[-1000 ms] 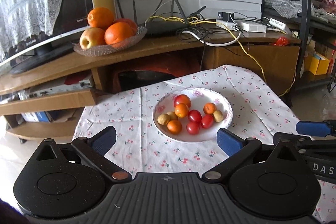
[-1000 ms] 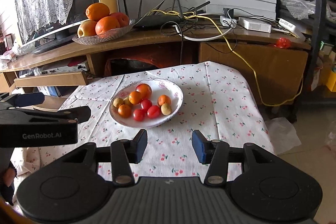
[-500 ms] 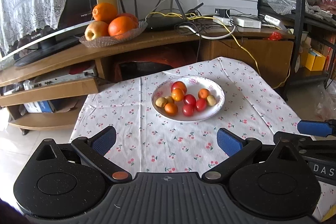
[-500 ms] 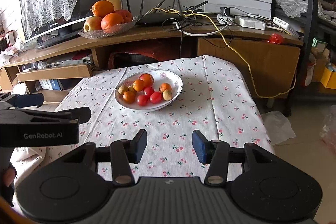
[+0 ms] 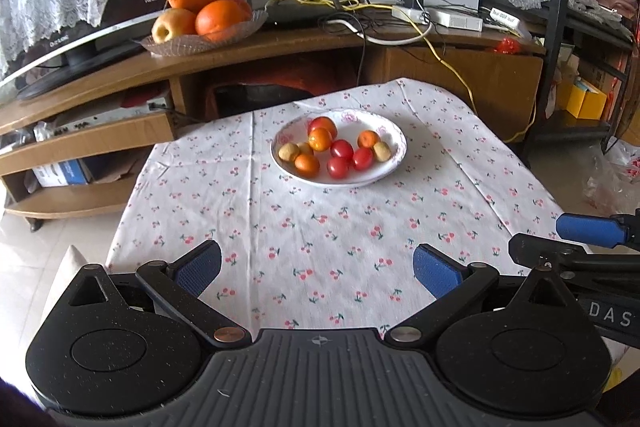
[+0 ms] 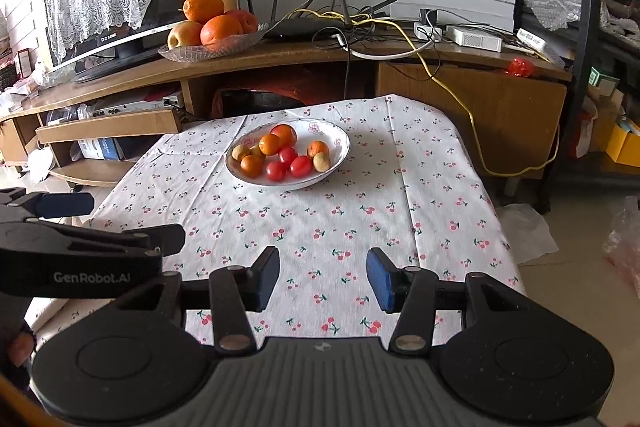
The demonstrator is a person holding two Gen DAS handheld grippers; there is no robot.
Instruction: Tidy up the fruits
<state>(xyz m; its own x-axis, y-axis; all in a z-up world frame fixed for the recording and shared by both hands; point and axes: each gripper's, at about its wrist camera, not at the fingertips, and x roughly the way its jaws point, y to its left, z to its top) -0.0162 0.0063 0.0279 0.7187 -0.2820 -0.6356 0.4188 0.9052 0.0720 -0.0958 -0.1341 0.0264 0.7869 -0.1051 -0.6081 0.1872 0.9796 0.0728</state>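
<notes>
Lowest in both frames: left gripper (image 5: 316, 269) with jaws wide and empty, right gripper (image 6: 323, 279) with jaws narrower but parted and empty too, both hanging over the near edge of the cloth-covered worktop (image 5: 280, 227). Beyond a bare stretch of cloth, well apart from either pair of jaws: the bowl (image 5: 394, 139) of small fruits (image 5: 341, 149), just above frame centre and almost dead ahead of the left jaws, slightly left of the right ones (image 6: 280, 157). Roundish fruits with no long axis to align on; neither gripper clearly nearer, though probably better lined up on the left.
</notes>
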